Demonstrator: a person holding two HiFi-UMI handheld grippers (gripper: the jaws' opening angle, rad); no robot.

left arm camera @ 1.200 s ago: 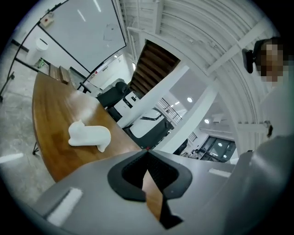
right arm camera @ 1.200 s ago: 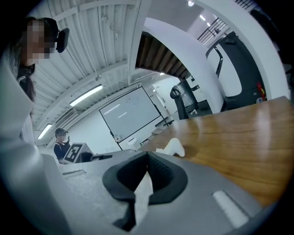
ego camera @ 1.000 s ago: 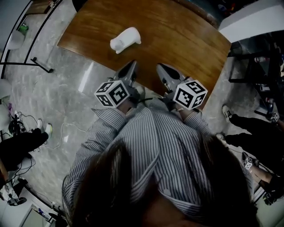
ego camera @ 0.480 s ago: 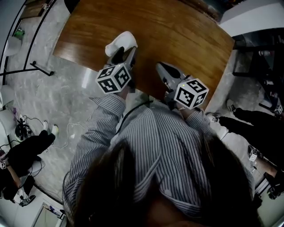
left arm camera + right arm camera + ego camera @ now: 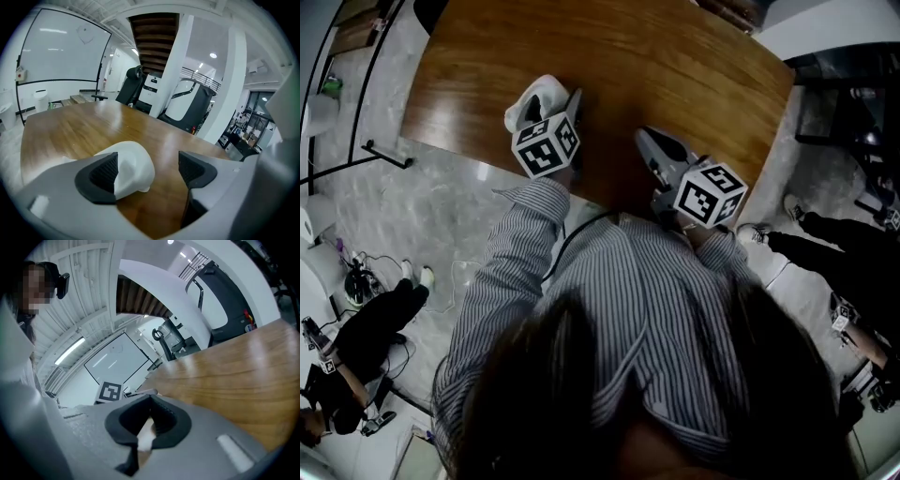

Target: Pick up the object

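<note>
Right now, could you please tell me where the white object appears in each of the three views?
Head view: the white object is upper left, on the wooden table.
Left gripper view: lower centre, between the left gripper's opening jaws, close to the left one.
Right gripper view: not in it.
Shared landmark: the wooden table.

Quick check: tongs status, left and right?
Left tongs: opening, white object between them, not gripped.
Right tongs: closed, empty.
</note>
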